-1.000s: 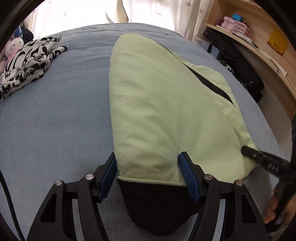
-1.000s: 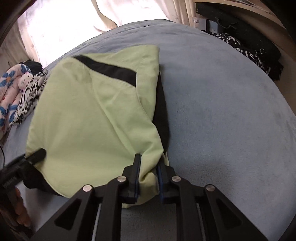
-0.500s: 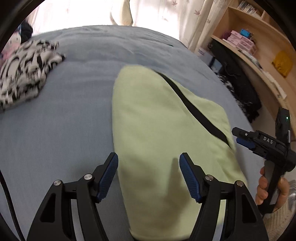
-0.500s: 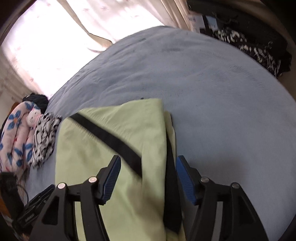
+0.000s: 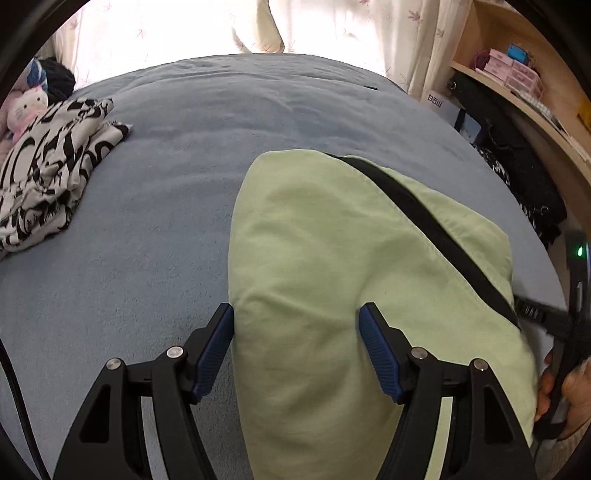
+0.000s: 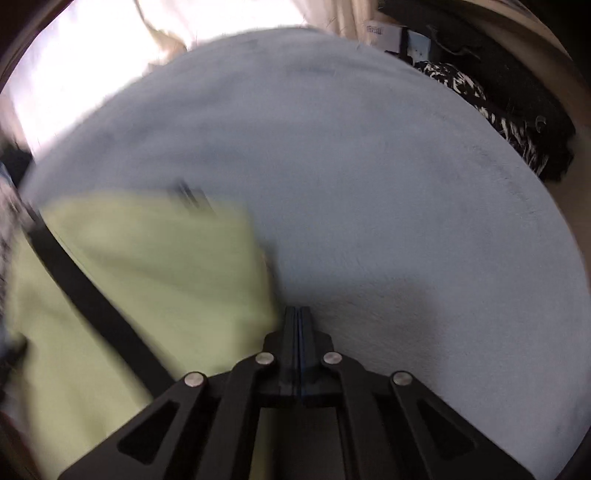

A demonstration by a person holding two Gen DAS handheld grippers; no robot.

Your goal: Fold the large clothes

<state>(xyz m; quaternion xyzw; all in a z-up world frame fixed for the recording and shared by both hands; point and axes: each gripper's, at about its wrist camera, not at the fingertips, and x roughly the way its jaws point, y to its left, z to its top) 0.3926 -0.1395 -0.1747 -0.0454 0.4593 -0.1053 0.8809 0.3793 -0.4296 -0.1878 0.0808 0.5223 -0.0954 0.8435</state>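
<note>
A light green garment (image 5: 332, 266) with a black stripe lies folded on the blue-grey bed (image 5: 166, 177). My left gripper (image 5: 295, 328) is open, its blue pads either side of the garment's near-left part, holding nothing. The right gripper shows at the right edge of the left wrist view (image 5: 532, 314), beside the garment's right edge. In the right wrist view my right gripper (image 6: 298, 314) is shut with nothing between its fingers, just right of the garment (image 6: 155, 266), over bare bed (image 6: 406, 221). That view is blurred by motion.
A black-and-white patterned garment (image 5: 48, 162) lies at the bed's left with a pink plush toy (image 5: 22, 110) behind it. Wooden shelves (image 5: 524, 81) and dark clothes (image 5: 517, 166) stand along the right. Curtains (image 5: 258, 26) hang behind the bed.
The right gripper let go of the garment's corner, opened, then shut empty and swung right. The garment now lies folded shorter. The left gripper stayed open and drew back over it.
</note>
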